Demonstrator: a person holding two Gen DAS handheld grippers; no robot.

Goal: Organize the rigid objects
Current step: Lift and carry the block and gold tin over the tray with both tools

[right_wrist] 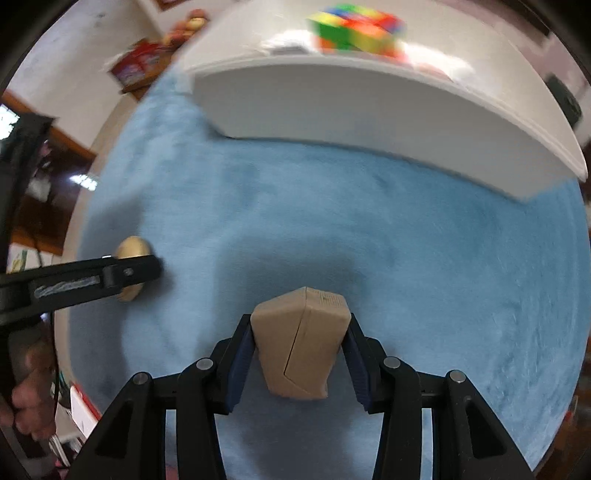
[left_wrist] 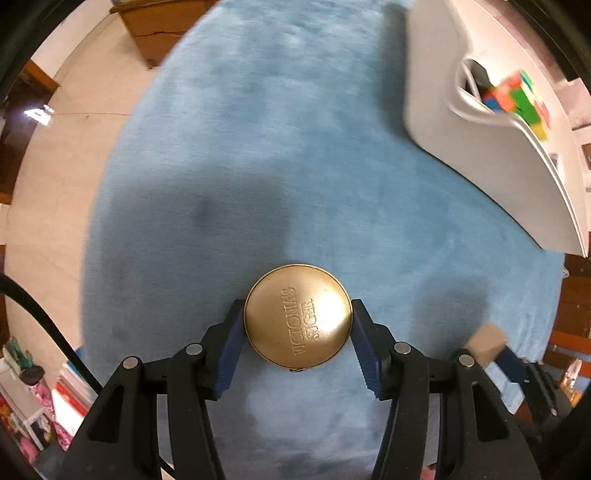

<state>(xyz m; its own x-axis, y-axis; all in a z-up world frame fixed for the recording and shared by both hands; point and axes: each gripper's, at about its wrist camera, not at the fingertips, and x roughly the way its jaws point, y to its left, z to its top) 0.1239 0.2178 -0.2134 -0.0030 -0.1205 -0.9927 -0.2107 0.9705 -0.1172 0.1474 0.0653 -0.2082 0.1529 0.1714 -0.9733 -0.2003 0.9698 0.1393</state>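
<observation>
Left gripper (left_wrist: 297,338) pinches a round gold metal compact (left_wrist: 297,316) by its rim, held above the blue plush cloth (left_wrist: 258,147). Right gripper (right_wrist: 298,356) pinches a small tan cardboard box (right_wrist: 301,343). Far right: white plastic bin (left_wrist: 480,147) holding a blurred multicoloured puzzle cube (left_wrist: 517,98).

Bright overhead light puts glare on the gold tin (left_wrist: 297,316) and soft shadows on the blue cloth (left_wrist: 258,166). The colourful cube (right_wrist: 356,31) smears with motion blur; fisheye bends the edges.
</observation>
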